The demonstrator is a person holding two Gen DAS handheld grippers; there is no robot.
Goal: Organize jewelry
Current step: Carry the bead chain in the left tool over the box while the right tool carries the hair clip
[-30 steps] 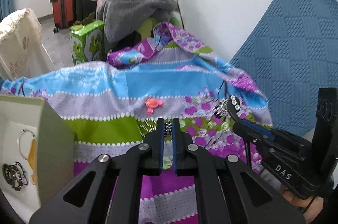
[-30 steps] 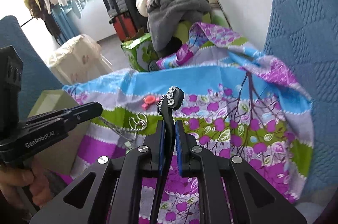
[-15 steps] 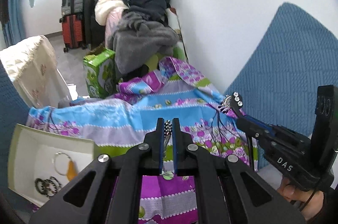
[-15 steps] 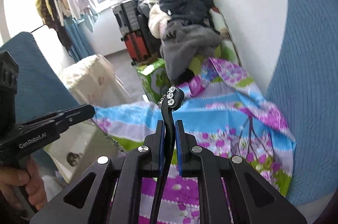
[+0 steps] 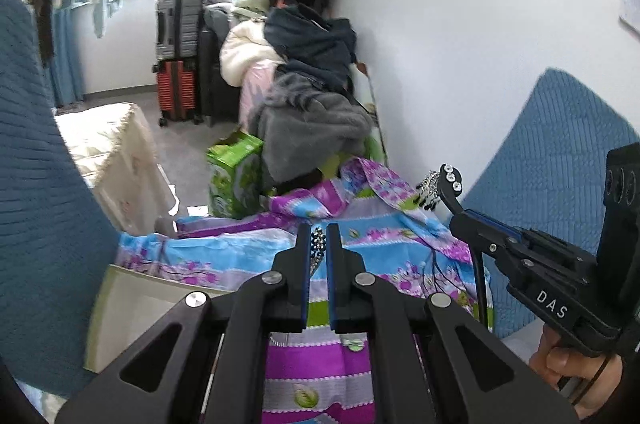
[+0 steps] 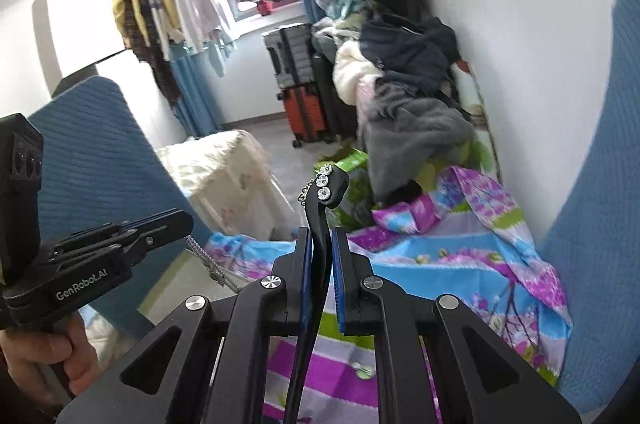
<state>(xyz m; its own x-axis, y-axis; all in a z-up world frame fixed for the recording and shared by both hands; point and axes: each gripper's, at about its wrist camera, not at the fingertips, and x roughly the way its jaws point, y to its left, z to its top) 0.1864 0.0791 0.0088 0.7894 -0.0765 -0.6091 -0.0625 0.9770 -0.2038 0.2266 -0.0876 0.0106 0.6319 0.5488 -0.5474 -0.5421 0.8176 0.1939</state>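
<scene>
**Both grippers loaded above the bedspread**

My left gripper pinched a beaded chain, its strand hanging toward the pale jewelry box. My right gripper clamped a black hair clip set with three rhinestones. Both hung over the floral bedspread.

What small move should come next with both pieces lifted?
Probably lower the left gripper toward the box and release there. Its jaws are shut on a small rhinestone piece, held in the air just right of the box on the bedsheet. The right gripper is shut on the black hairband and can wait.
</scene>
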